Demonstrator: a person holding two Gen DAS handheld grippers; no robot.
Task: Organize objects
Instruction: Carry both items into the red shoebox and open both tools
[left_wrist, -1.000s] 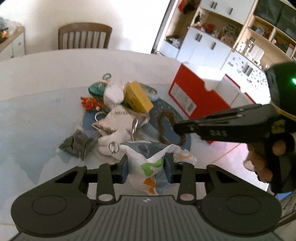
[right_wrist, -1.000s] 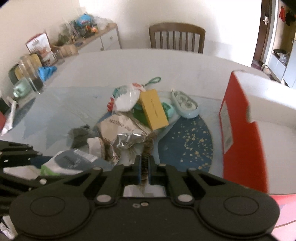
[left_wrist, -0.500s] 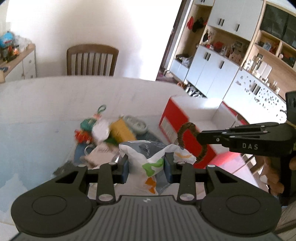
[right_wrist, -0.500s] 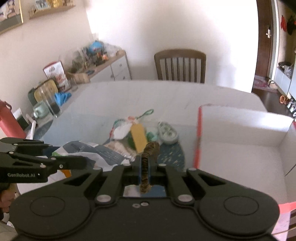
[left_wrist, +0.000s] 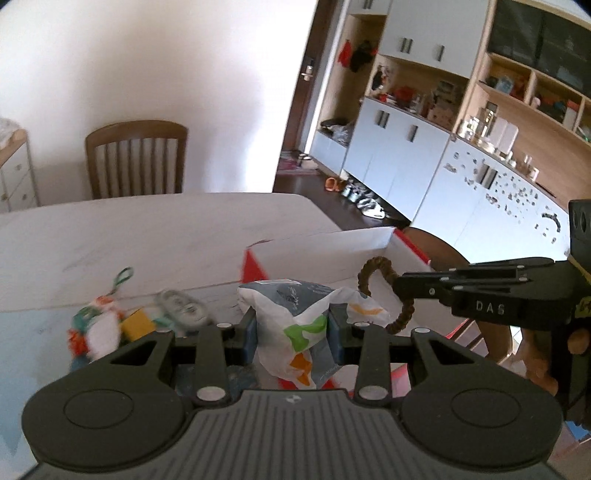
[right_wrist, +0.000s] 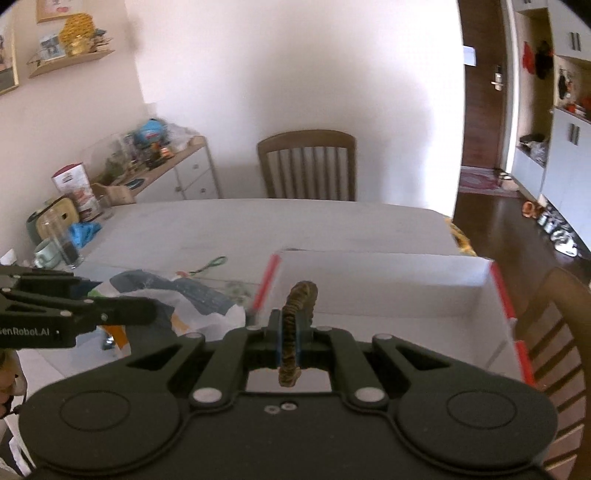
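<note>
Left wrist view, read from 9 o'clock to 3 o'clock: one blurred heap of small items (left_wrist: 107, 325) lies on the white table (left_wrist: 147, 236), with a white pouch, a yellow box (left_wrist: 137, 324) and a pale oval case (left_wrist: 181, 308) among them. At 6 o'clock the left gripper (left_wrist: 291, 328) has its jaws closed on one crumpled white snack bag (left_wrist: 299, 325) printed with green and orange patches. Behind the bag stands one red box (left_wrist: 255, 266) with a white inside, open at the top. At 3 o'clock the right gripper (left_wrist: 400, 288) pinches one brown braided ring (left_wrist: 384, 291), which hangs above the box's open top.

Right wrist view: at 9 o'clock the left gripper (right_wrist: 147, 314) carries the same bag (right_wrist: 199, 299). At 6 o'clock the right gripper (right_wrist: 291, 343) has its jaws narrowed onto the ring (right_wrist: 295, 325), which stands edge-on between the pads. The box (right_wrist: 388, 291) fills the area from 12 to 3 o'clock. Two wooden chairs show: one (right_wrist: 306, 162) at the table's far side, one (right_wrist: 557, 332) at 3 o'clock.
</note>
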